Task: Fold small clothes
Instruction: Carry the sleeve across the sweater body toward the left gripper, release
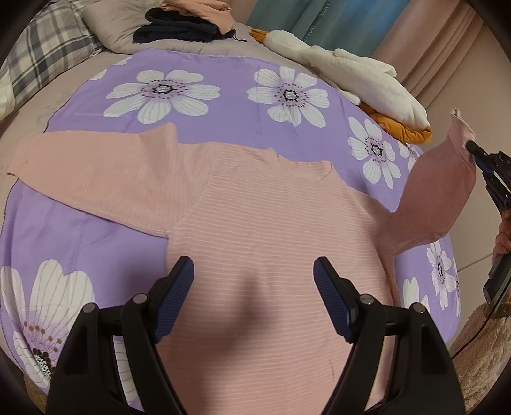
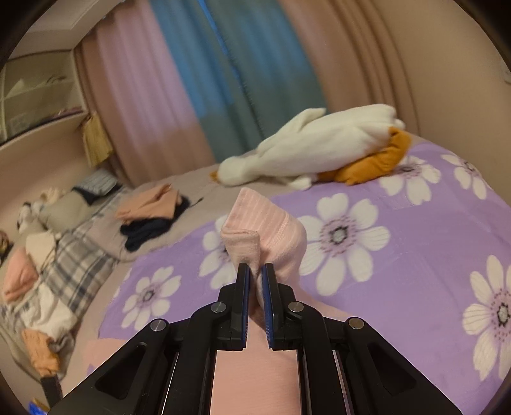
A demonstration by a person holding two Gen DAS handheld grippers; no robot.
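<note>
A pink striped long-sleeved top point(image 1: 265, 223) lies spread flat on a purple flowered sheet point(image 1: 223, 83). Its left sleeve point(image 1: 95, 172) stretches out flat to the left. My left gripper point(image 1: 254, 271) hovers open over the top's body, nothing between its fingers. The right sleeve point(image 1: 440, 178) is lifted off the sheet at the right side. My right gripper point(image 2: 255, 269) is shut on that sleeve's cuff point(image 2: 255, 223), which sticks up above the fingertips. In the left wrist view the right gripper point(image 1: 471, 147) shows at the far right edge, with a hand behind it.
A white plush goose with orange feet point(image 1: 351, 73) point(image 2: 319, 150) lies along the sheet's far side. A pile of folded dark and peach clothes point(image 1: 188, 22) point(image 2: 150, 217) sits on the bed beyond. Plaid bedding point(image 2: 73, 265), pillows and curtains point(image 2: 223, 79) surround it.
</note>
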